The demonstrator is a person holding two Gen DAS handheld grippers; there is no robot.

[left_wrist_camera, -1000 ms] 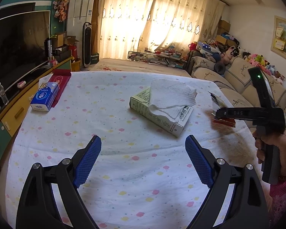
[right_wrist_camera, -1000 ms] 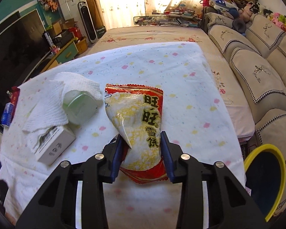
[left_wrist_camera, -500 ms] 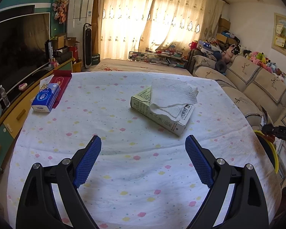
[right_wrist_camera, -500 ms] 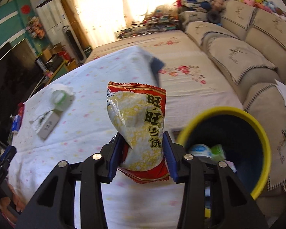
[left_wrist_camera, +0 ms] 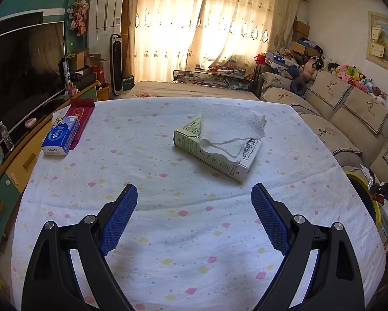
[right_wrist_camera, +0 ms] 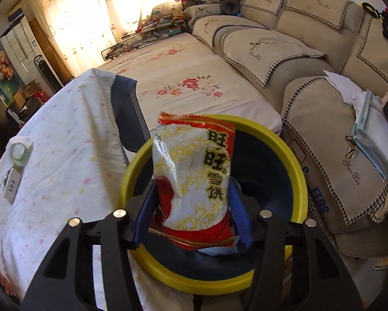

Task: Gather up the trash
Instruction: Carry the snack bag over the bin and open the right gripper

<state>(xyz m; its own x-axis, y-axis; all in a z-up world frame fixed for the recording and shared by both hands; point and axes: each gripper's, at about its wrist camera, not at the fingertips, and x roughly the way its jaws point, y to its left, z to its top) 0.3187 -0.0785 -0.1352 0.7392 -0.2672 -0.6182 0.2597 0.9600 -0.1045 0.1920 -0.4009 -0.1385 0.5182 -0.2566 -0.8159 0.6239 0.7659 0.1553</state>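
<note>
— Carton and paper towel lie at twelve o'clock on the surface; left tool gapes, empty.
— Right tool clamps the snack bag over the yellow-rimmed bin; release remains, then those two.

The left gripper, black-framed with blue textured pads, is held level with its jaws spread wide and nothing between them. The right gripper is closed on a red-and-white crinkled snack packet, gripped at its lower part.
</note>
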